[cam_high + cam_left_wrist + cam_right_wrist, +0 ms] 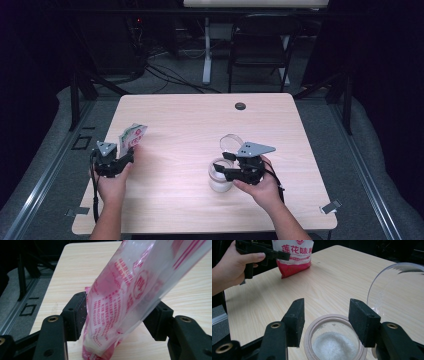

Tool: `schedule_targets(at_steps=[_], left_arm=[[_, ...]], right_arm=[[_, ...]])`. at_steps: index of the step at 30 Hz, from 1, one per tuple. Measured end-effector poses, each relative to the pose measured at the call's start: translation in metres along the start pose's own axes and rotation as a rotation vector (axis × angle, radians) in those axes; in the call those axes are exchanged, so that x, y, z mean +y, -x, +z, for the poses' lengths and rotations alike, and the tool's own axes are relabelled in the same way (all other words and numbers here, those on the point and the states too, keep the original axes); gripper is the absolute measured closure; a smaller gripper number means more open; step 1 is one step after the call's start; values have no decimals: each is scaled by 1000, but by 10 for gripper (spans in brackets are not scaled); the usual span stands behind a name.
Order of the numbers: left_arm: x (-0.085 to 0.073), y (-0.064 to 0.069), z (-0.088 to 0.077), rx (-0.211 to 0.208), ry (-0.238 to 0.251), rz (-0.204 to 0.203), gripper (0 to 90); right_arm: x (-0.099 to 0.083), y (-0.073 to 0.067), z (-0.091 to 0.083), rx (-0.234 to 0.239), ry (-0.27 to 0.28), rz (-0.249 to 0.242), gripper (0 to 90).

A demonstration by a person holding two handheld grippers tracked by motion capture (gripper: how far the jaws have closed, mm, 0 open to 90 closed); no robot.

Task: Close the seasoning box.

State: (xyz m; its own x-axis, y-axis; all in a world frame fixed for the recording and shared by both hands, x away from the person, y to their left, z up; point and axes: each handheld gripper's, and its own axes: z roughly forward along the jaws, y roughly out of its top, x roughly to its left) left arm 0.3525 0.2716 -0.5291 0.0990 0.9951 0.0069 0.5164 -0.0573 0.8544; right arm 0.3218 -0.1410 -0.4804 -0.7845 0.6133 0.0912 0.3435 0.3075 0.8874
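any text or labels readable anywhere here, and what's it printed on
"莲花味" in white characters, cut off at the right by the frame of the right gripper view: on the red and white bag.
Small red print and a round seal on the same bag in the left gripper view: too blurred to read.
Glass jar: no text.

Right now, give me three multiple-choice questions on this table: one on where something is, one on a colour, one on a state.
1. Where is the bag?
A. on the chair
B. at the left gripper
C. on the floor
2. The bag's print is:
A. red
B. blue
C. green
3. The jar is:
A. lidded
B. tipped over
C. open

1 B: it stands between that gripper's jaws.
2 A: red lettering covers it.
3 C: its mouth is bare, with white grains inside.
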Motion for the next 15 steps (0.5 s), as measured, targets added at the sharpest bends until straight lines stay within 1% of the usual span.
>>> schedule_targets(at_steps=[3, 9, 11, 13, 15], left_arm=[[2, 6, -3, -16, 10, 21, 404], [4, 18, -5, -41, 6, 62, 398], [5, 23, -6, -45, 4, 77, 397], [5, 28, -7, -62, 2, 88, 393], [5, 35, -7, -70, -1, 110, 393]], right_arm=[[0, 0, 0, 5, 4, 5, 464], [0, 0, 0, 4, 8, 3, 462], [0, 0, 0, 3, 14, 5, 461], [1, 0, -1, 3, 19, 5, 458], [1, 0, -2, 4, 22, 5, 455]])
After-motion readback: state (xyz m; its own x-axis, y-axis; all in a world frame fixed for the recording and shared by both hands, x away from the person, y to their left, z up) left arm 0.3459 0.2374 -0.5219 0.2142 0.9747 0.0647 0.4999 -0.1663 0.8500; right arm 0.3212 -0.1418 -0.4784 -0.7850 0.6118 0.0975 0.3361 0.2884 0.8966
